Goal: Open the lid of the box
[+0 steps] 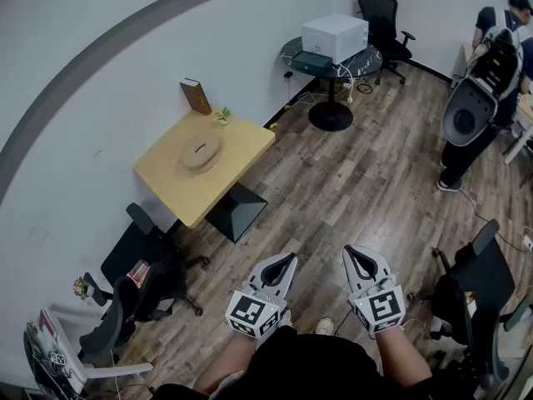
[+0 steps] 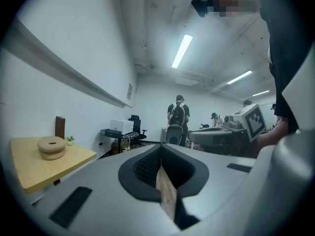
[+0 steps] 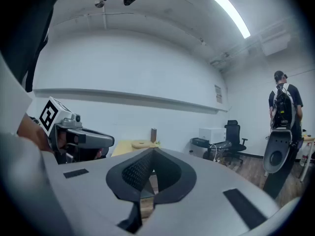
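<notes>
A round, light-wood box [image 1: 201, 151] with its lid on lies in the middle of a yellow table [image 1: 242, 141] by the wall, far ahead of me. It also shows small at the left of the left gripper view as the round box [image 2: 51, 147], and in the distance of the right gripper view as the round box [image 3: 142, 143]. Both grippers are held close to my body over the wooden floor, well away from the table. My left gripper [image 1: 289, 259] is shut and holds nothing. My right gripper [image 1: 351, 251] is shut and holds nothing too.
A brown book [image 1: 196, 96] and a small plant [image 1: 223, 116] stand at the table's back edge. A round black table carries a white printer [image 1: 334, 37]. Black office chairs stand at left [image 1: 141, 273] and right [image 1: 475, 290]. A person [image 1: 491, 57] stands at the far right.
</notes>
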